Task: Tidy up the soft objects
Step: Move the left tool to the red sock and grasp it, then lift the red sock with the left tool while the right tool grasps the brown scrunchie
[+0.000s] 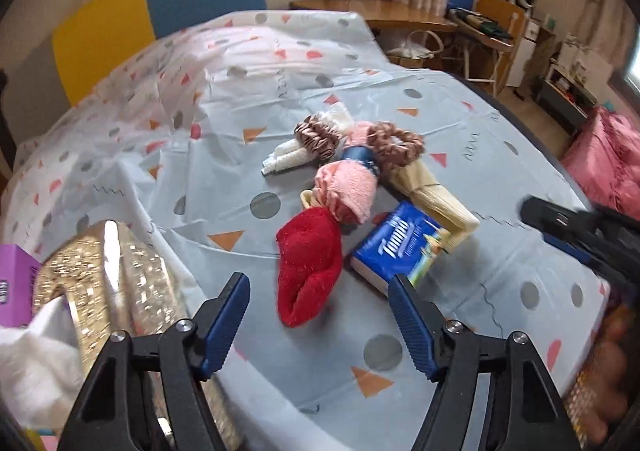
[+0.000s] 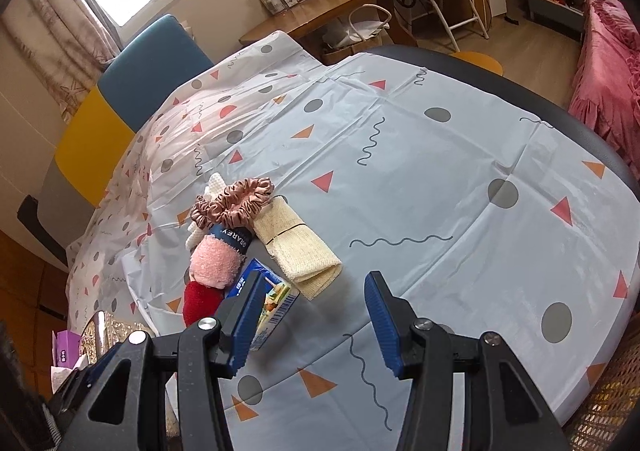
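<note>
Left wrist view: the left gripper [image 1: 318, 303], with black arms and blue ribbed pads, hangs with its jaws apart over a pale blue plastic tablecloth [image 1: 460, 123] printed with grey dots and orange and pink triangles. A red fuzzy sock [image 1: 310, 271] lies between the two pads; neither pad presses on it. Just beyond the sock lie a pink fluffy rolled towel with a navy paper band [image 1: 352, 183], two brown satin scrunchies [image 1: 320, 137], a cream waffle-weave rolled cloth [image 1: 292, 157], a beige woven folded cloth [image 1: 436, 195] and a blue rectangular tissue packet [image 1: 400, 239], all clustered and touching one another. Only this view shows, at lower left, a gold glittery rounded container [image 1: 108, 275], a purple carton [image 1: 16, 283] and white soft material [image 1: 36, 363]; the tip of the right gripper [image 1: 560, 227] enters at the right edge.

Right wrist view: the right gripper [image 2: 310, 325] also stands with jaws apart and nothing between them. Its left pad overlaps the tissue packet [image 2: 268, 303] in the picture; contact cannot be judged. This view alone shows the broad bare right part of the tablecloth [image 2: 440, 179] and the table's dark rounded edge [image 2: 580, 119]. The same cluster appears from the other side: sock [image 2: 200, 301], towel [image 2: 216, 261], scrunchies [image 2: 236, 203], beige cloth [image 2: 296, 243].
</note>
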`<action>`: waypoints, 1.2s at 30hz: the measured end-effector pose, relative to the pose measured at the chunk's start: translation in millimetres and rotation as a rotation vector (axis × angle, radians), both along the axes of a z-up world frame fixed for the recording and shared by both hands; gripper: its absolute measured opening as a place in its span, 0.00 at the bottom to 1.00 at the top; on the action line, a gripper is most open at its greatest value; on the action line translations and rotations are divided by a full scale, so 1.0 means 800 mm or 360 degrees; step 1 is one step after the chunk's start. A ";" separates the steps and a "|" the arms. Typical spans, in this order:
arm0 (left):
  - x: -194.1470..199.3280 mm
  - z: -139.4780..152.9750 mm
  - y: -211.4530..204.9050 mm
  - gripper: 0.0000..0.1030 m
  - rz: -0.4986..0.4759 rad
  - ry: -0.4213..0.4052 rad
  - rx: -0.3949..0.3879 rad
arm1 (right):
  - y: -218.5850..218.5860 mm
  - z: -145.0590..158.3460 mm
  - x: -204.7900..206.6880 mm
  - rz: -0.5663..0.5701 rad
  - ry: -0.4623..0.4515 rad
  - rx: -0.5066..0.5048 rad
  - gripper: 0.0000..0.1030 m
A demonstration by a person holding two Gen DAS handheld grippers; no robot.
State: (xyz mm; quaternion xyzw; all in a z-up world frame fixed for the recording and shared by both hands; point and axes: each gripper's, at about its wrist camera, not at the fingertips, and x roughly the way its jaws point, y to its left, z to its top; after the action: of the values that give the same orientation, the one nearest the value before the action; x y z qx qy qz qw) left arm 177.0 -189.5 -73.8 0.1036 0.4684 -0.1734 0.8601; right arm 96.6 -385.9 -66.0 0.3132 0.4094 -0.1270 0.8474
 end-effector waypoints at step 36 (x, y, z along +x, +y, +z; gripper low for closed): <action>-0.102 -0.072 0.020 0.22 -0.0218 0.0002 -0.0006 | 0.025 -0.023 0.055 0.0324 0.0054 0.0205 0.56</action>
State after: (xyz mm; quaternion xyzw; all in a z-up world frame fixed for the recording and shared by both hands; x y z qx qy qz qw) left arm 95.3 -173.2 -131.7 0.1338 0.4605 -0.2329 0.8460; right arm 140.3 -365.6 -84.0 0.3215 0.4606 -0.0190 0.8271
